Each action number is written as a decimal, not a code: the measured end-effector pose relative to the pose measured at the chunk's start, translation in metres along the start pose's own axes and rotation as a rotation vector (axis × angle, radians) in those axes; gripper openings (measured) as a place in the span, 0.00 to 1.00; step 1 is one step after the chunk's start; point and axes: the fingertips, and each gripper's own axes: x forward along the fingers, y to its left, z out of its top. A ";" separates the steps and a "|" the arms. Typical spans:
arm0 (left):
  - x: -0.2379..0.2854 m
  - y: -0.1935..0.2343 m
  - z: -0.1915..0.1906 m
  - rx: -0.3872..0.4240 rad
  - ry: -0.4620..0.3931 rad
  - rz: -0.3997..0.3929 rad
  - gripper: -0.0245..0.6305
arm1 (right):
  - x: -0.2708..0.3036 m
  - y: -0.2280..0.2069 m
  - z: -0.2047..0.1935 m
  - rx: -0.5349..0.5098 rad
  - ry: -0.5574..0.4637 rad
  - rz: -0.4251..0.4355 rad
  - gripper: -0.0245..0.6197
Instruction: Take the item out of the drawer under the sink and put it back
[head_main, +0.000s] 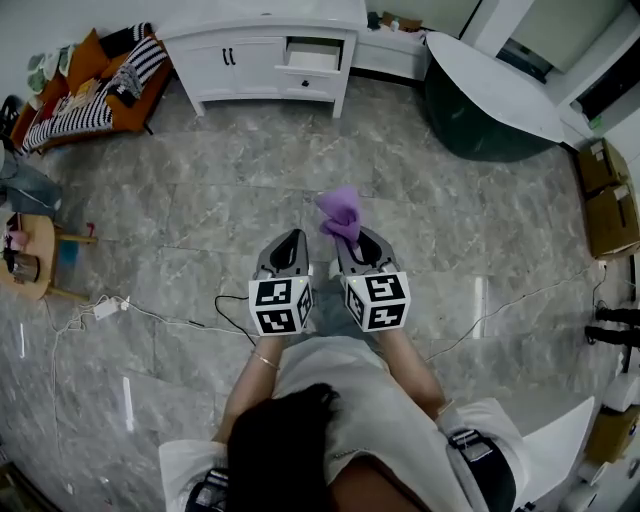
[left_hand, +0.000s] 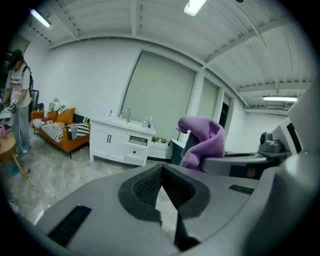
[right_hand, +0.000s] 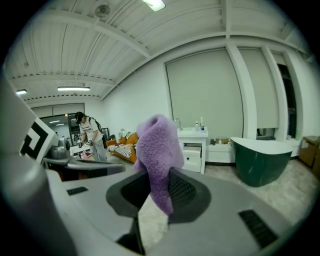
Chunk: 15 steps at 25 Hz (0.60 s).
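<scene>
Right gripper view puts the purple cloth squarely between the jaws of your right gripper: the ribbed pads pinch its lower fold, and the rest of it stands up above the tips in a soft hump. You carry the cloth in the air, clear of the floor and touching nothing else. Your left gripper holds nothing; its jaws are pressed together at the tips, with only a sliver of floor showing through the gap lower down between them. From the head view the two grippers sit side by side in front of you, close but not touching, both pointing toward the far wall, and the cloth rises from the right one's tips. Grey marbled tiles stretch ahead of you, and a thin cable trails across them on your left. Well ahead stands the white sink cabinet, with a tap and a few bottles on its counter; its upper right drawer is pulled open, and the cloth is well apart from it. To the cabinet's left is an orange sofa with striped cushions, and to its right a dark green tub with a white rim. A person stands near the sofa, off to your left.
</scene>
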 end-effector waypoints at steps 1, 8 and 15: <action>0.004 0.003 0.004 0.005 -0.002 0.005 0.04 | 0.006 -0.001 0.005 -0.005 -0.006 0.003 0.19; 0.047 0.010 0.017 0.016 0.008 0.012 0.04 | 0.047 -0.029 0.017 0.020 0.000 0.006 0.19; 0.106 0.012 0.046 0.009 0.010 0.014 0.04 | 0.090 -0.065 0.041 0.012 0.011 0.021 0.19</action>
